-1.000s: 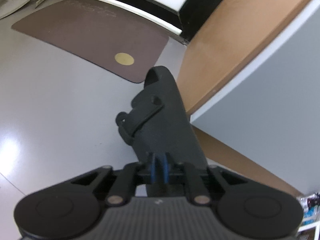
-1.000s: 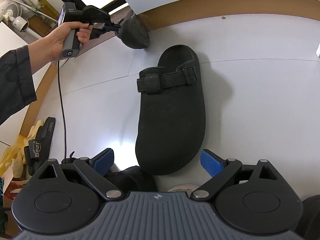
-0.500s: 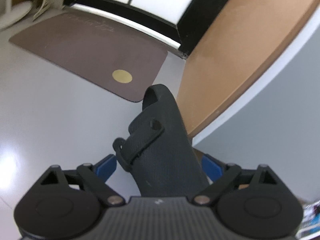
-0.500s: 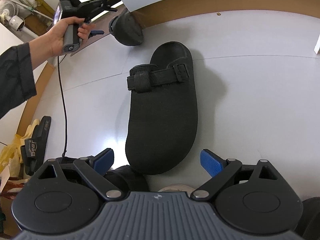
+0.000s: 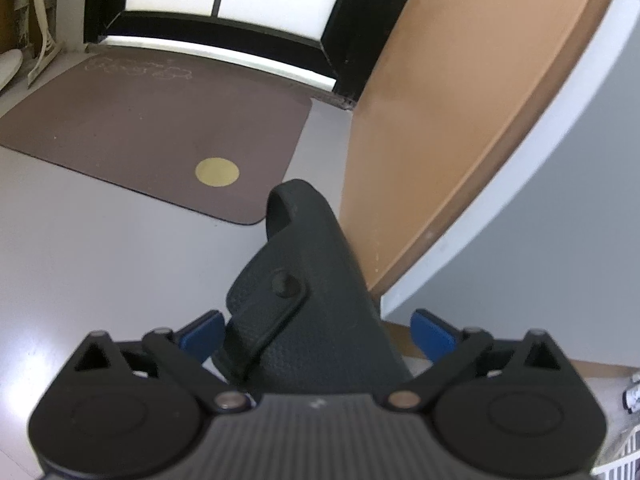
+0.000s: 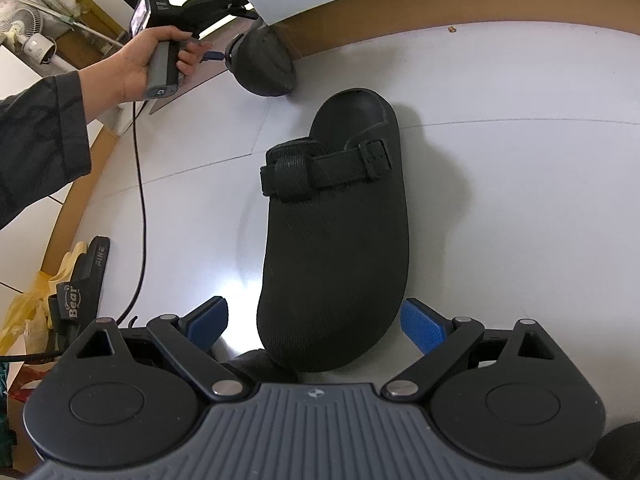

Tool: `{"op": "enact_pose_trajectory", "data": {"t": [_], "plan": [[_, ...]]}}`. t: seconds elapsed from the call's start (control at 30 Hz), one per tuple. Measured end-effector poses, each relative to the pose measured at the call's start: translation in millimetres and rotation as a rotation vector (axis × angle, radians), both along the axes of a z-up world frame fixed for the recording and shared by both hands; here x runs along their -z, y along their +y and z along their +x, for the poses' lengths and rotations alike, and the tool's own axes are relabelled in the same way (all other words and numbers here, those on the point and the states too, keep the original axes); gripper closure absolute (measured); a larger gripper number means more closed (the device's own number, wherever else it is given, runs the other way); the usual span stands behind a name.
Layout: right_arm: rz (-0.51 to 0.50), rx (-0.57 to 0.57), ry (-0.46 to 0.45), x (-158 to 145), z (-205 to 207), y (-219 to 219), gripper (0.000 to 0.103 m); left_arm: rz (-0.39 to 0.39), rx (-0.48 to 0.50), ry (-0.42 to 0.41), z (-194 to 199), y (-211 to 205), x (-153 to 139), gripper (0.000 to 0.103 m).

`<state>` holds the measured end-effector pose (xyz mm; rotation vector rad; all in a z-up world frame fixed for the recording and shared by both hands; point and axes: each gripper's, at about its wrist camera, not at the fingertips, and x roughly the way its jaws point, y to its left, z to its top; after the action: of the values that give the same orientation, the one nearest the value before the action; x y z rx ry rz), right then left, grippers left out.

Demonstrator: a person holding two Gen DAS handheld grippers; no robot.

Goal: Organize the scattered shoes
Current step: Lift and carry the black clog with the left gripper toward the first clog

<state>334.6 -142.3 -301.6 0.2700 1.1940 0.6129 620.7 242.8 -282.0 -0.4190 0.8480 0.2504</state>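
Both wrist cameras look steeply down over their own fingers at the floor. The left sits very near a black clog (image 5: 316, 304) by the wall; the right's far-left corner shows seemingly that same clog (image 6: 262, 66).

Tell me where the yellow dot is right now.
In the left wrist view, the yellow dot sits on the brown mat, left of the black clog.

Clog (image 6: 336, 240): frame centre, on the floor (image 6: 500, 184).
Second clog (image 6: 262, 66): upper left, against the baseboard (image 6: 400, 4).
Sandal (image 6: 82, 284): lower left.
Doormat (image 5: 152, 132): behind the second clog.
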Motion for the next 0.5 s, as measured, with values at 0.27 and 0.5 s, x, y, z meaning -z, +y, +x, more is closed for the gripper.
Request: {"op": "enact_pose_trajectory", "data": {"t": [0.27, 0.5], "plan": [[-0.013, 0.009, 0.006, 6.2, 2.0, -5.4, 0.007, 0.063, 0.009, 0.027, 4.3, 0.7, 10.1, 0.000], [-0.022, 0.015, 0.014, 9.9, 5.9, -8.3, 0.007, 0.073, 0.045, 0.015, 8.0, 5.5, 11.2, 0.000]]}}
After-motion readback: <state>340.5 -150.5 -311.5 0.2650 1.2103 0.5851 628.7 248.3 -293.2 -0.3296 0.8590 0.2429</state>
